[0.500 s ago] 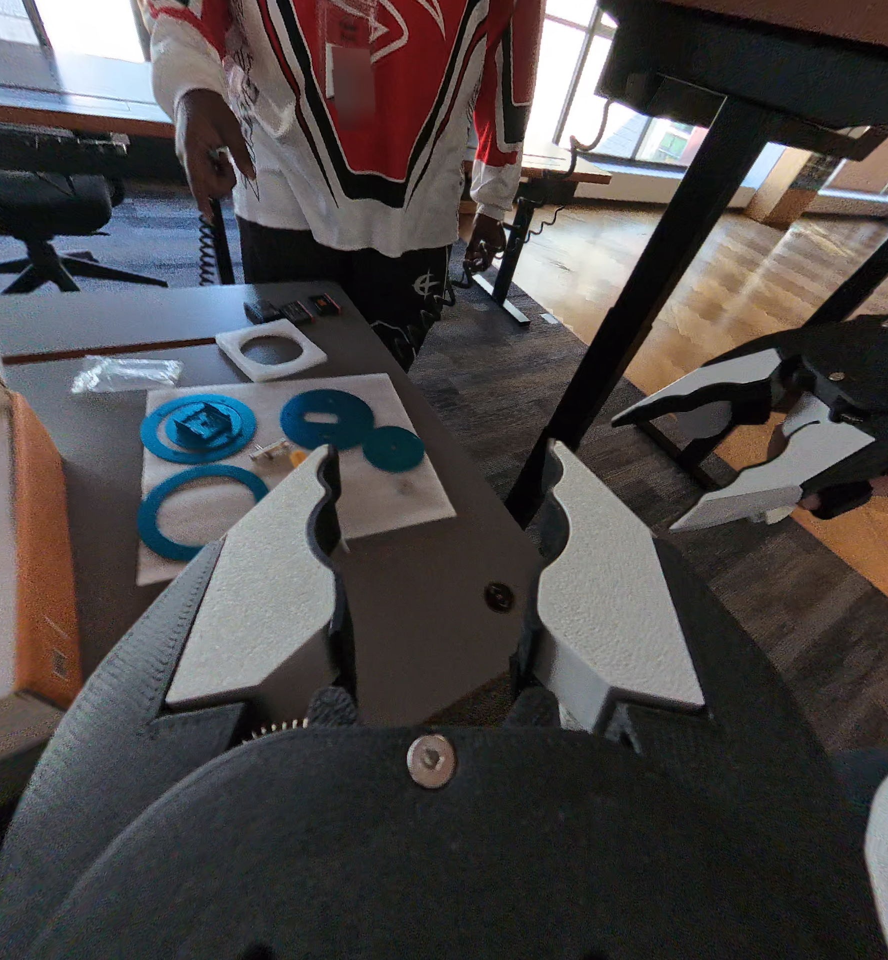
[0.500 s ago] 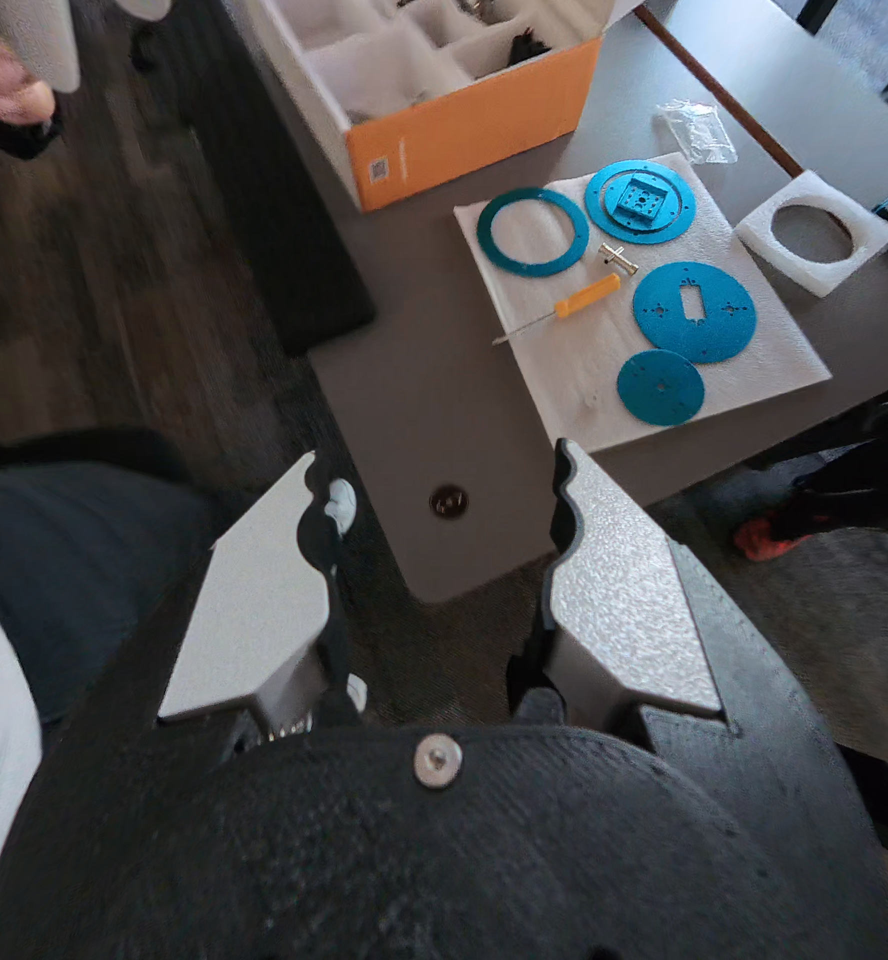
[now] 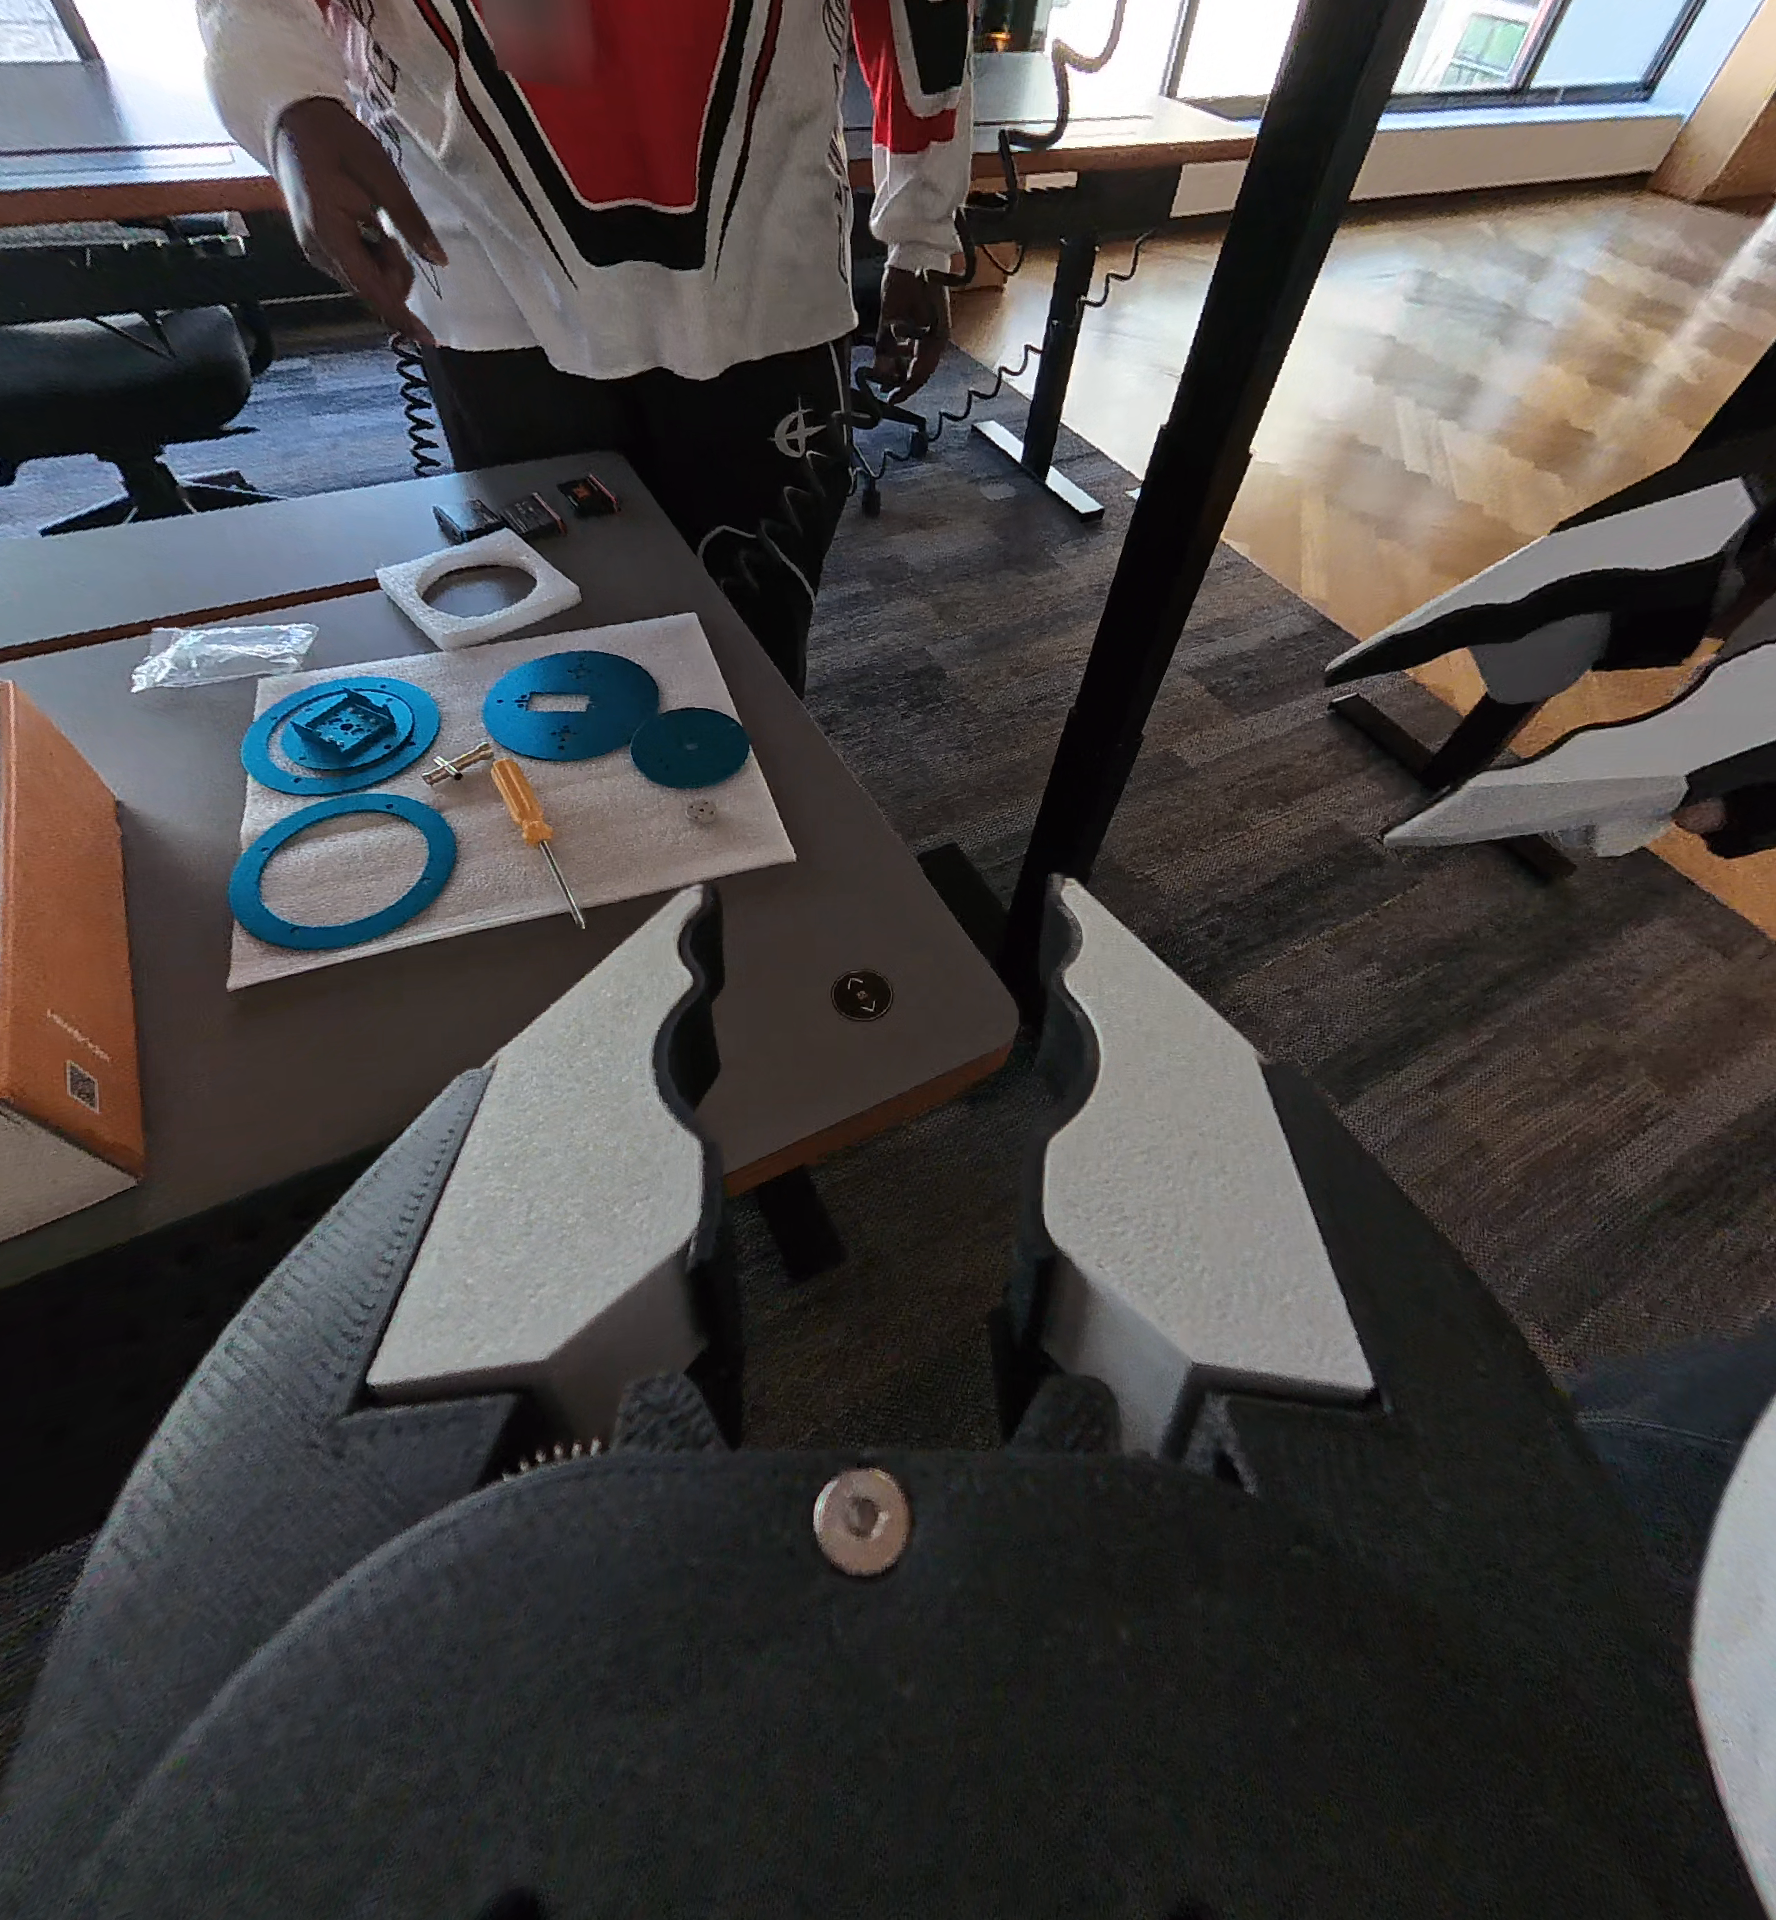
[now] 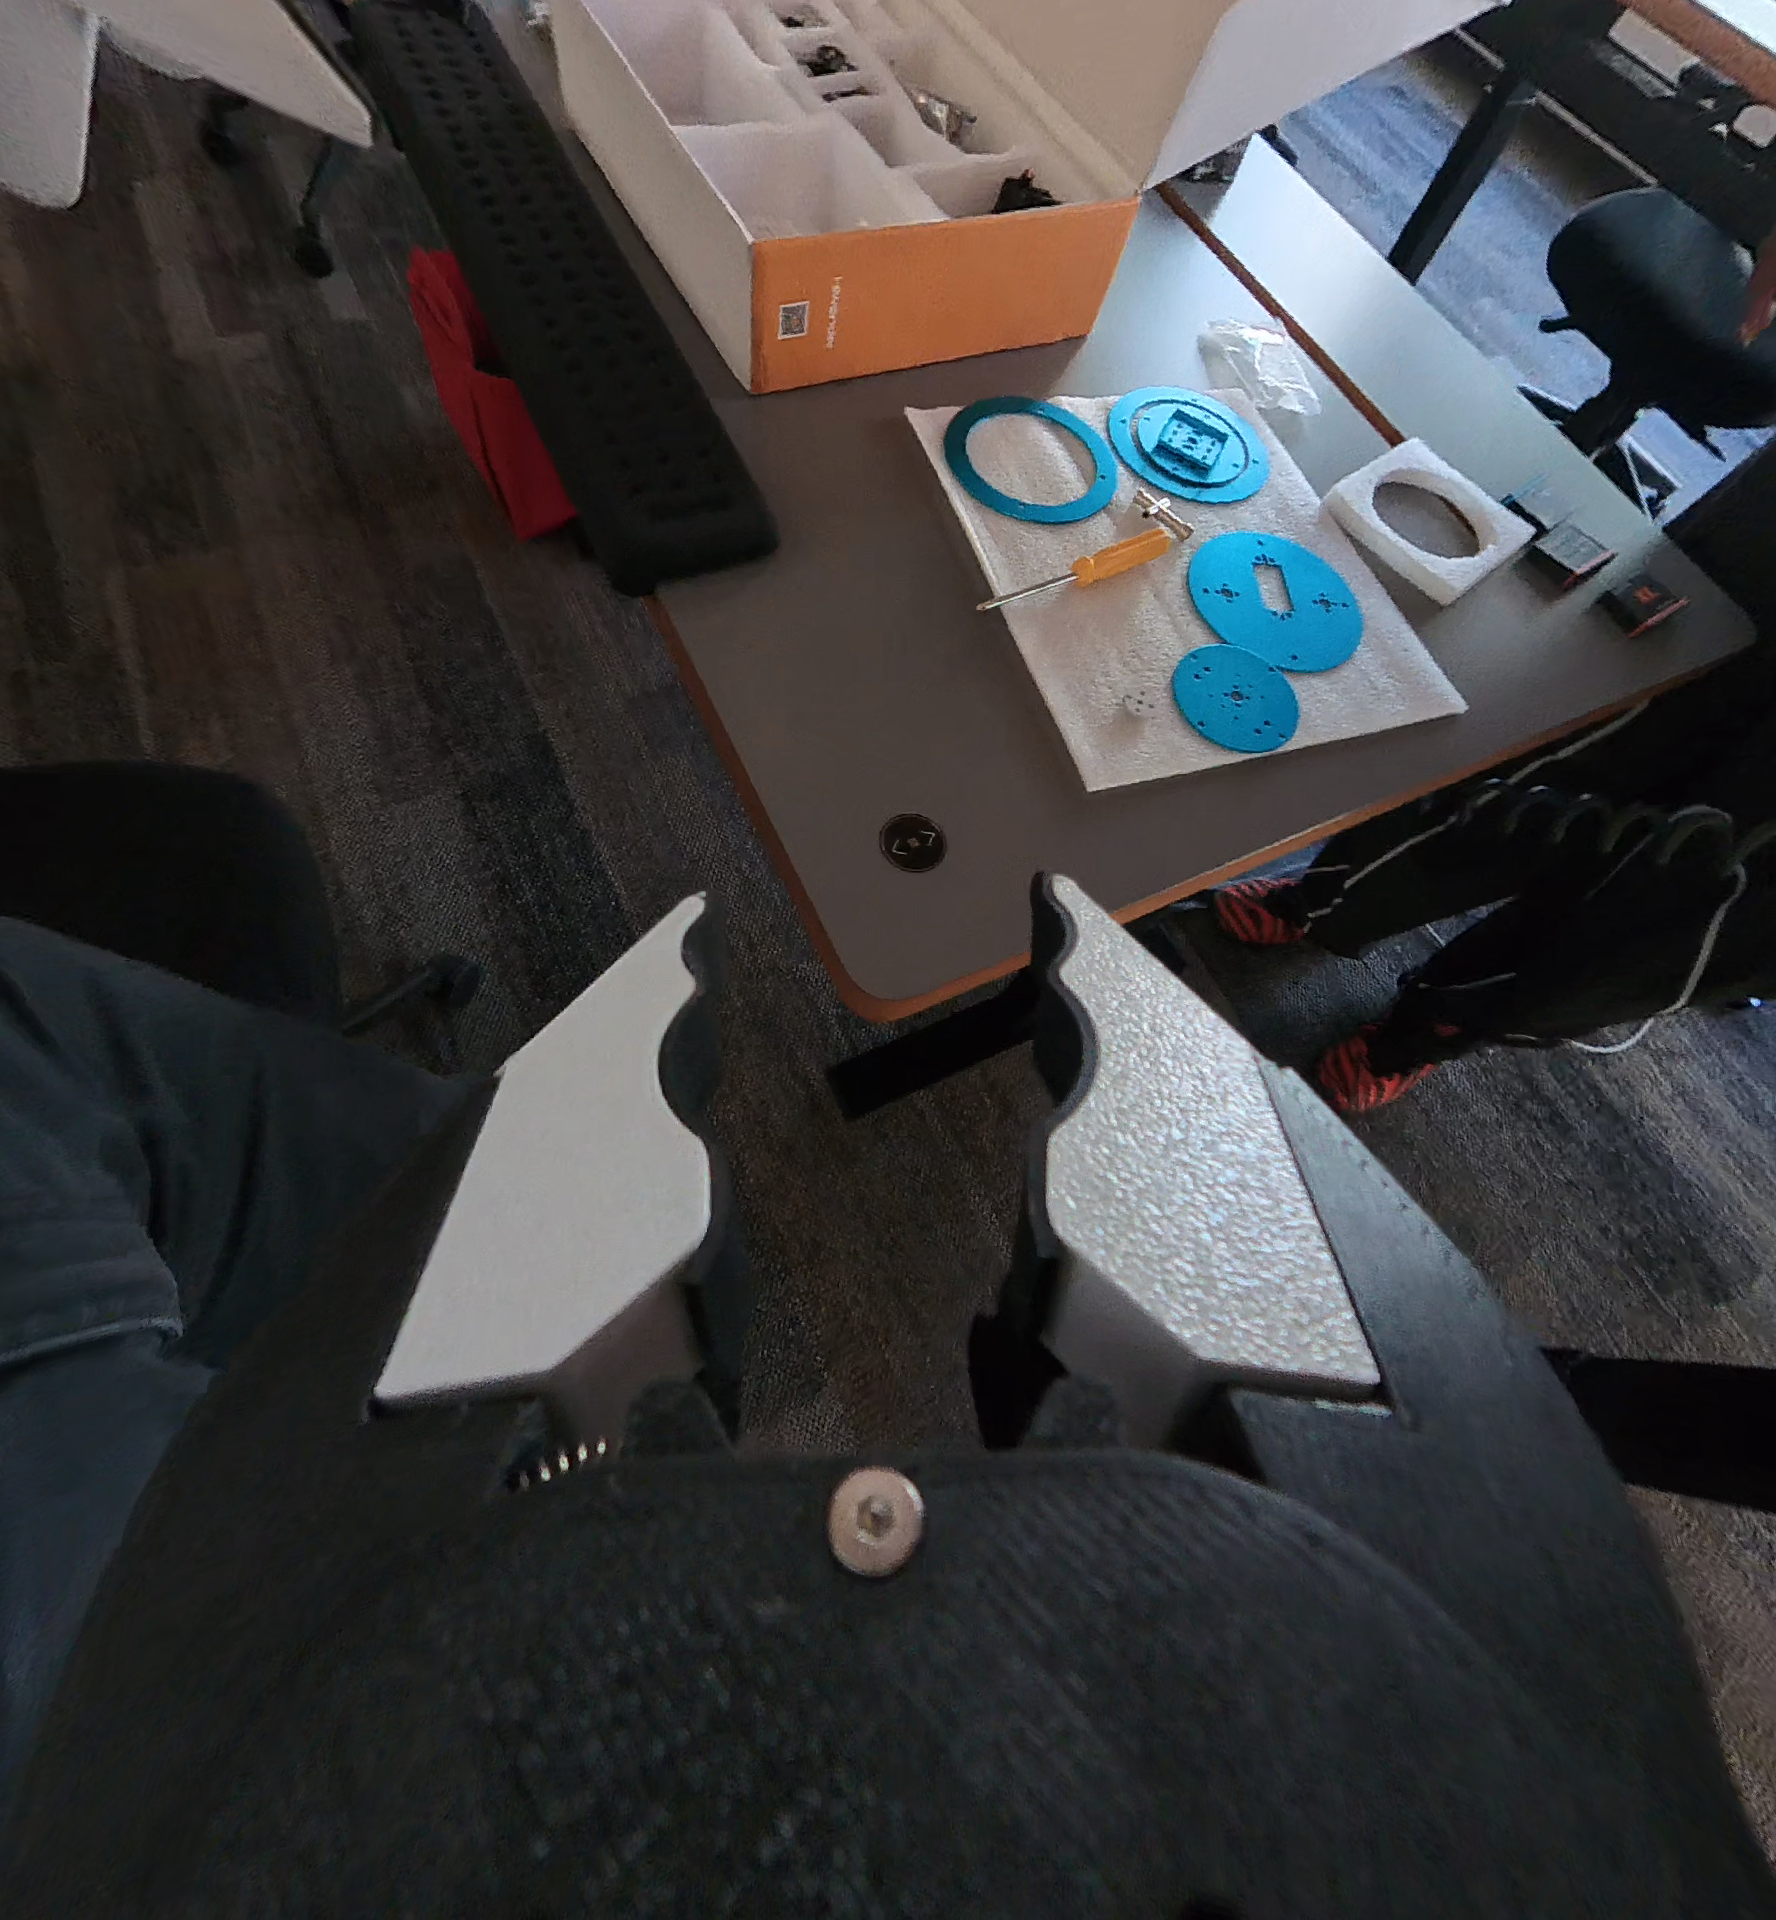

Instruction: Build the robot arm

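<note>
A: Counts, left to right?
B: One orange box (image 3: 58,914) at 9 o'clock, lid open, white foam compartments inside; small dark parts in some, can't tell what. One clear plastic bag (image 3: 224,652). One white foam sheet (image 3: 655,831) on the grey surface (image 3: 427,1049), carrying four blue plates: open ring (image 3: 342,871), ring with a square bracket on it (image 3: 340,734), large disc with a rectangular slot (image 3: 569,703), small disc (image 3: 690,745).
A: Anything else on the sheet?
B: One silver fitting (image 3: 456,764), one yellow-handled screwdriver (image 3: 534,831), one tiny white piece (image 3: 699,811). Off the sheet at 12 o'clock: one white foam frame (image 3: 479,587) with a round hole, nothing in it, then three small dark blocks (image 3: 525,513).
A: Tools?
B: Two. Left tool (image 3: 879,940) wide apart, holding nothing, off the surface's near corner. Right tool (image 4: 868,930) also wide apart, nothing held, off the same corner by the round black button (image 4: 911,841).
A: People?
B: One standing at 12 o'clock (image 3: 645,187).
</note>
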A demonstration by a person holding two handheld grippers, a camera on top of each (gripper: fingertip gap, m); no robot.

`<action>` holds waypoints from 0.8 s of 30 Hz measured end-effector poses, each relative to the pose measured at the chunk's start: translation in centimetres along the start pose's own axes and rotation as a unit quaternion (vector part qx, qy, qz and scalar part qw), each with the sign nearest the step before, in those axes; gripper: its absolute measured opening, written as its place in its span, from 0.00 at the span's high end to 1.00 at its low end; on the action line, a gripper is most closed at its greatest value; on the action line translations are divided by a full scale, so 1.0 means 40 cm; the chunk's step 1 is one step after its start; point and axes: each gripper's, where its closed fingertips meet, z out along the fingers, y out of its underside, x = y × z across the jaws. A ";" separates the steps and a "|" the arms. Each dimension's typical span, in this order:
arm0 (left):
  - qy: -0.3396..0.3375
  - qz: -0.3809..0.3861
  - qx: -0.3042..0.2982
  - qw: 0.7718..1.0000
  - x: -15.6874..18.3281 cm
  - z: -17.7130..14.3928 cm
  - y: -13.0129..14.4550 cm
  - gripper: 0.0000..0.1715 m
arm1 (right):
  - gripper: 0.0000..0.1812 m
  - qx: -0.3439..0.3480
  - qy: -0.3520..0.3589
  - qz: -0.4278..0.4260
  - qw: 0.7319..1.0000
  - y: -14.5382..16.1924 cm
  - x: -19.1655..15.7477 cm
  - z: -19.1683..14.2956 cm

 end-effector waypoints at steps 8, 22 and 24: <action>0.027 0.002 0.062 0.998 0.041 0.063 -0.132 0.65 | 0.68 0.013 0.033 -0.023 0.999 -0.020 0.010 -0.133; 0.038 0.030 0.106 0.993 0.060 0.064 -0.252 0.66 | 0.70 0.050 0.119 0.008 0.992 -0.024 0.061 -0.313; 0.031 0.029 0.104 0.994 0.053 0.050 -0.245 0.66 | 0.70 0.055 0.112 0.013 0.992 -0.028 0.057 -0.307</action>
